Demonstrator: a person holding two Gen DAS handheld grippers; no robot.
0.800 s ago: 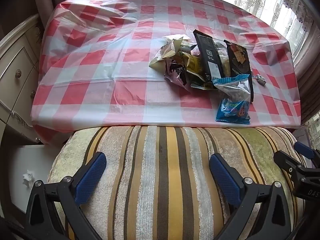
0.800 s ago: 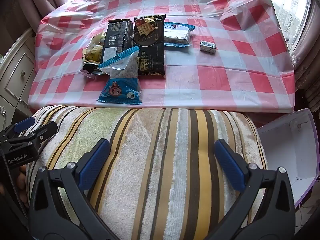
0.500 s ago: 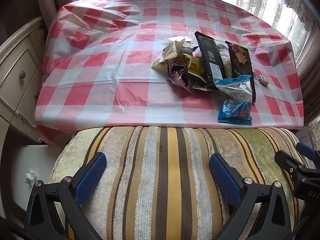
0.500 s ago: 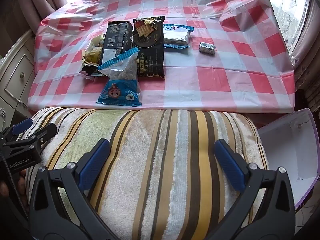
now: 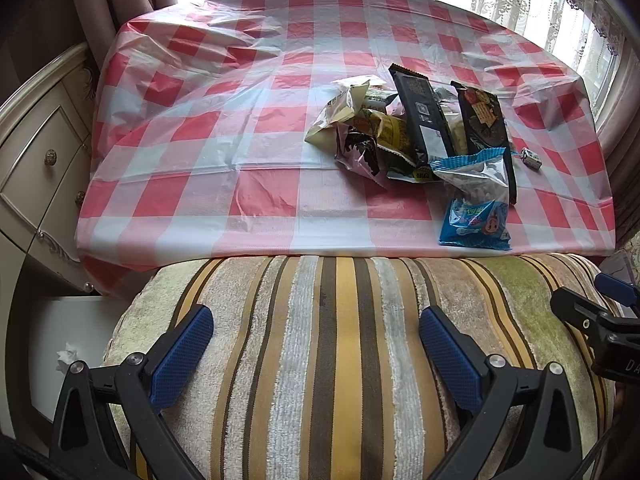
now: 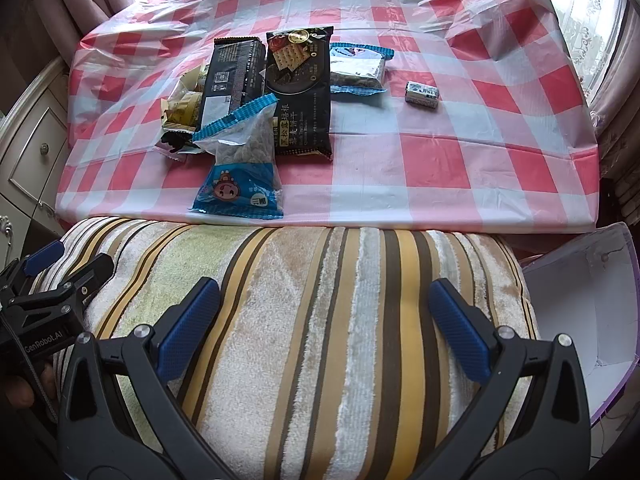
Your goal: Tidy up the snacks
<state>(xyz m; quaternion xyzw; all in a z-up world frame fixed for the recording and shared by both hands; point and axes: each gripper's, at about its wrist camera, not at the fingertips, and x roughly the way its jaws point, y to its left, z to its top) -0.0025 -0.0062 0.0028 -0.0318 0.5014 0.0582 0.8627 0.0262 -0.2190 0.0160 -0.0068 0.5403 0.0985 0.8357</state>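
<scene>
A pile of snack packs lies on the red-and-white checked tablecloth [image 5: 224, 128]. In the left wrist view it holds a blue bag [image 5: 476, 208], two black packs [image 5: 424, 120] and crumpled yellow wrappers [image 5: 360, 128]. In the right wrist view I see the blue bag [image 6: 240, 176], a black cracker pack [image 6: 300, 88], another black pack [image 6: 236, 76], a silver-and-blue bag [image 6: 358, 66] and a small white pack [image 6: 422, 91] apart to the right. My left gripper [image 5: 316, 344] and right gripper [image 6: 324, 320] are both open and empty, above a striped cushion, short of the table.
A striped cushion [image 5: 344, 340] lies between the grippers and the table edge. A cream drawer cabinet [image 5: 36, 168] stands left of the table. A white open box [image 6: 580, 300] sits at the lower right, beside the cushion. Curtains hang behind the table.
Both grippers have moved slightly forward and up, so the table and snacks sit a little lower in view. Both stay open and empty.
</scene>
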